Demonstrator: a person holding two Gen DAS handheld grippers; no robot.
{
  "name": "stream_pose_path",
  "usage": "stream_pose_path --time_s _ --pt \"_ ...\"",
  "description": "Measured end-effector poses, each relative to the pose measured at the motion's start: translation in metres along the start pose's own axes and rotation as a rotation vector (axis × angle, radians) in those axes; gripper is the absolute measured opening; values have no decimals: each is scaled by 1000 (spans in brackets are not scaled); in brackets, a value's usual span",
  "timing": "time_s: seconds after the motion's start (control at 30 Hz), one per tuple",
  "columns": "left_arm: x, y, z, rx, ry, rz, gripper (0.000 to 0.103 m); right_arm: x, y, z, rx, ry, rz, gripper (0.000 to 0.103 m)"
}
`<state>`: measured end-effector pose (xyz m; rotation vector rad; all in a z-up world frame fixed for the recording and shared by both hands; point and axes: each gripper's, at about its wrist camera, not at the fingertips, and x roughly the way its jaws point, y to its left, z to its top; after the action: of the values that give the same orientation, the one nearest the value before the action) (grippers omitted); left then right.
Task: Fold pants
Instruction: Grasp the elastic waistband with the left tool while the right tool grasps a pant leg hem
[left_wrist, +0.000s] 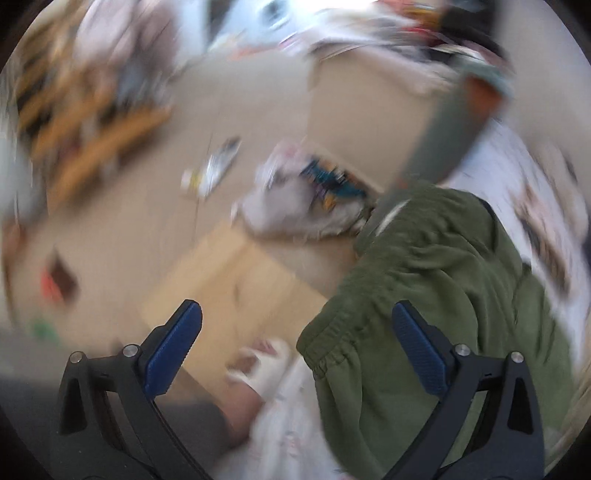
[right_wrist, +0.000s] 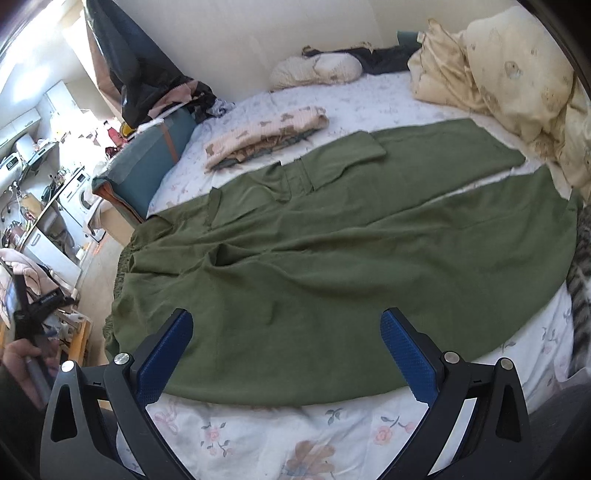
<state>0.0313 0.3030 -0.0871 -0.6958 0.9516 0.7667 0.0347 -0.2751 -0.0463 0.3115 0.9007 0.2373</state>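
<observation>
A bed with a white floral sheet is seen from the right wrist view, filling most of the frame. Green pants are spread flat across it, their long axis running from the waistband at the left edge of the bed to the leg ends at the right, near a heap of cream bedding. The two legs lie side by side, parted by a narrow strip of sheet toward the right. A cargo pocket flap is seen on the far leg. A folded pink garment lies on the sheet just beyond the pants. A striped cat is partly seen at the right edge.

The right gripper is held over the near leg, its blue fingers spread wide apart with nothing between them.

The left wrist view is heavily blurred. The gathered waistband of the pants is seen hanging at the bed's edge over a beige floor strewn with objects too smeared to name. The left gripper has its fingers wide apart and empty; the right-hand finger stands in front of the waistband cloth.
</observation>
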Motion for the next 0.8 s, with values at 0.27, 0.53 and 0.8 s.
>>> stream_pose_path --time_s 0.27,0.53,0.8 --pt "74 0 -49 -129 222 -120 83 17 -6 -3 36 70 -4 103" --pt "75 -8 -58 -221 203 -210 6 18 -14 -3 52 65 -53 103" --pt "-21 -58 -19 94 107 -216 4 19 -22 -3 115 92 34 103"
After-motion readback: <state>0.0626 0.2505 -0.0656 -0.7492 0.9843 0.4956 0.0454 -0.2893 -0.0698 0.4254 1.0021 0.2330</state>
